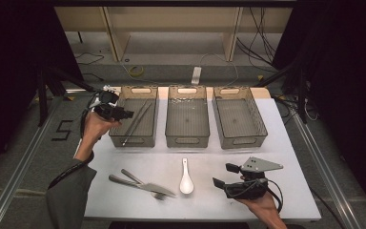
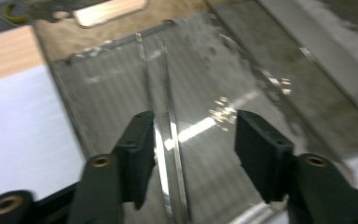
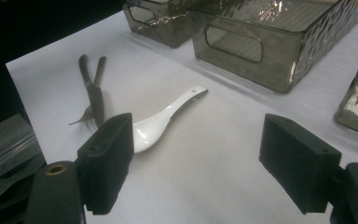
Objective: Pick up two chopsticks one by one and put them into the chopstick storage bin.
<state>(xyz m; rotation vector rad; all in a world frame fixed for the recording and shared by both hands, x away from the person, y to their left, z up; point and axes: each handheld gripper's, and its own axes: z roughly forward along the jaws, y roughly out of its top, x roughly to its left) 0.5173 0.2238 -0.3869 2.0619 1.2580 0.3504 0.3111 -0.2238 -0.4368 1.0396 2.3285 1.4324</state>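
White counter, three smoky bins, both grippers spread

White counter (image 1: 276, 143) carries three translucent grey bins in a row along its far edge, with bare room in front of them. The left gripper (image 1: 124, 114) hovers over the left bin (image 1: 134, 139), jaws spread and empty; two thin metal chopsticks (image 2: 168, 140) lie inside that bin. The right gripper (image 1: 226, 175) hangs near the front right edge, jaws wide apart, gripping nothing. A white spoon (image 1: 186, 180) lies mid-front, with a knife (image 1: 140, 184) and fork (image 1: 147, 187) crossed just left of it.
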